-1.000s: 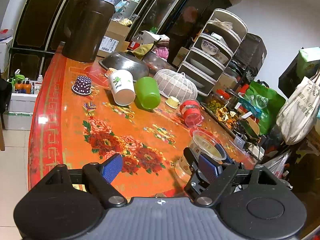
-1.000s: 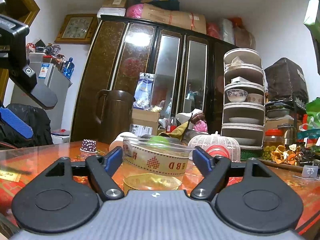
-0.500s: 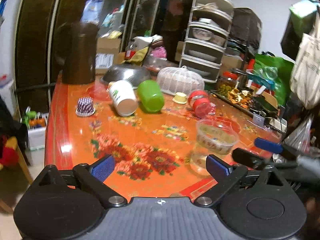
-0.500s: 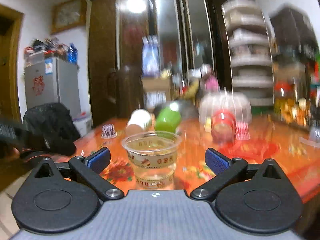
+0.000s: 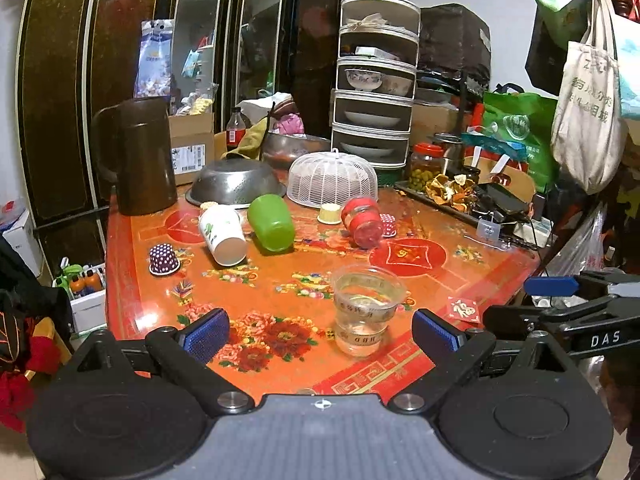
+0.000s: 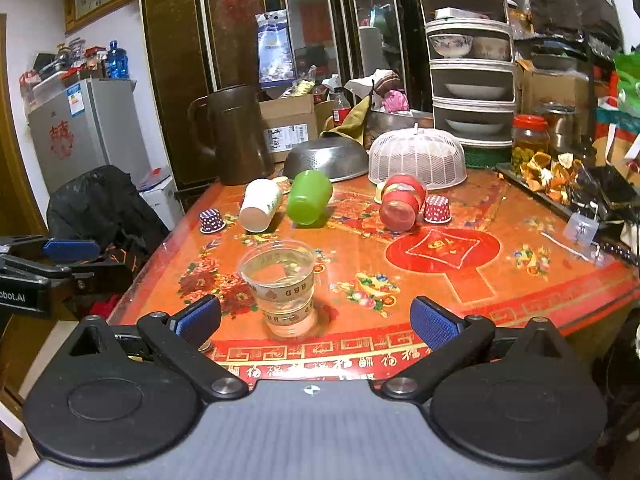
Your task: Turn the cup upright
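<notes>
The clear cup (image 5: 368,312) stood upright near the front edge of the desk (image 5: 460,276), mouth up, with a little pale liquid or residue at its bottom. By that showing the flip looked done for this cup.

The left tool (image 5: 316,334) hung back from the desk edge with its blue pads spread wide and nothing between them; the cup sat ahead of it, apart from both pads. The right tool (image 6: 316,320) was spread as well, empty, low at the front edge, the cup just beyond its left pad and not touched. Each tool showed at the margin of the other's view, well apart.

Farther back, three more vessels lay on their sides: a white cup (image 5: 222,234), a green cup (image 5: 272,222) just beside it, and a red jar (image 5: 362,222) to the right. Small cupcake liners sat near them. If the task covered those too, they were left to do; otherwise only the retreat remained.
</notes>
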`<state>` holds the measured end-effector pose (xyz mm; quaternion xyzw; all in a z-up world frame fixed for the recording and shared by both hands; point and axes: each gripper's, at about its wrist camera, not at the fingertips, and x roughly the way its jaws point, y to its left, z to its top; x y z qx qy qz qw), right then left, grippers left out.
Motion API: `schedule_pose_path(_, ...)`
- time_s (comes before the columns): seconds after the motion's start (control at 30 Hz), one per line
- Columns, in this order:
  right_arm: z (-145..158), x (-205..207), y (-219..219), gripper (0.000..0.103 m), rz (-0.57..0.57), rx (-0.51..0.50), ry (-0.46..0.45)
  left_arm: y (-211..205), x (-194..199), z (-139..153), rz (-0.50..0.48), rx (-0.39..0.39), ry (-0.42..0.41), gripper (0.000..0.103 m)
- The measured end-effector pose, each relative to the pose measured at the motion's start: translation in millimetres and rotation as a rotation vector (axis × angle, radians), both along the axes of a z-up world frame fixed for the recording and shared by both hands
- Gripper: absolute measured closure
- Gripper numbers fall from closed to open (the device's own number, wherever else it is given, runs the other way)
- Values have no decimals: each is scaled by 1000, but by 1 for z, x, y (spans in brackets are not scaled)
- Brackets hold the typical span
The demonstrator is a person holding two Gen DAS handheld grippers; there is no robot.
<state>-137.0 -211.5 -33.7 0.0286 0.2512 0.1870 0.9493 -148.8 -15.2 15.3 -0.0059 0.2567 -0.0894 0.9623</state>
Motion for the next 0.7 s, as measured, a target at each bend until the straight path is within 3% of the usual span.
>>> schedule_pose_path(0.27, 0, 0, -2, 1, 20, 25, 6, -6, 6, -6, 11, -20, 55, 4)
schedule_pose_path(0.7, 3, -3, 5, 1, 50, 23, -10, -7, 7, -7, 32, -17, 64, 4)
